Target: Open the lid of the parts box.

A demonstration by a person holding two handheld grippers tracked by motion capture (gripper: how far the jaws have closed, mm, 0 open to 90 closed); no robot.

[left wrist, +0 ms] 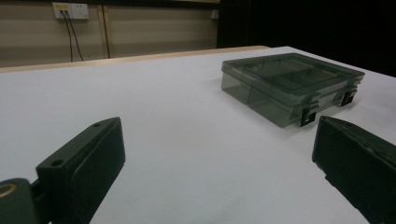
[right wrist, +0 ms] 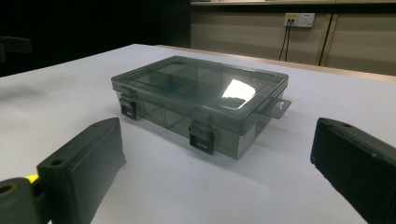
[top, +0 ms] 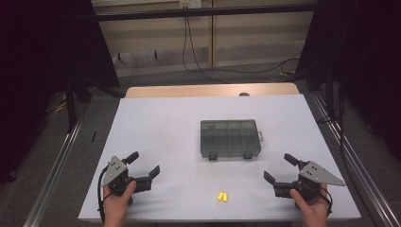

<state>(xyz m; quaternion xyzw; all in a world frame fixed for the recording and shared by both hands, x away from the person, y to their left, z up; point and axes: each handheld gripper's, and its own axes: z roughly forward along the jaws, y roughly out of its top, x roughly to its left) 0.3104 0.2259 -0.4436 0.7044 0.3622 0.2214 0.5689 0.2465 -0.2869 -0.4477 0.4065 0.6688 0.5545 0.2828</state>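
Compartment box: a smoky, see-through plastic organiser box (top: 230, 138) lies flat on the white bench (top: 156, 127), a little right of its middle, lid down.
Box details: dividers show through the lid; two dark latches (right wrist: 201, 138) sit on the side facing the person, and a small hang tab (right wrist: 276, 108) juts from the right-hand end.
Box contents: I cannot tell from here whether anything lies in the compartments.
Yellow pieces: two small yellow items (top: 222, 196) lie touching each other near the bench's front edge, on the person's side of the box and well apart from it; too small to name.
Left tool (top: 144, 165): held in the person's left hand (top: 117, 198) at the front left of the bench, jaws spread wide with nothing between them, pointed toward the box, well apart from it.
Right tool (top: 279, 168): held in the right hand (top: 311, 203) at the front right, jaws likewise wide and empty, aimed at the box's latched side, near it but not touching.
Bench: white top with a wooden strip along the far edge.
Beyond: a wall socket (right wrist: 299, 19) with cables on the pale wall (top: 246, 42) behind.
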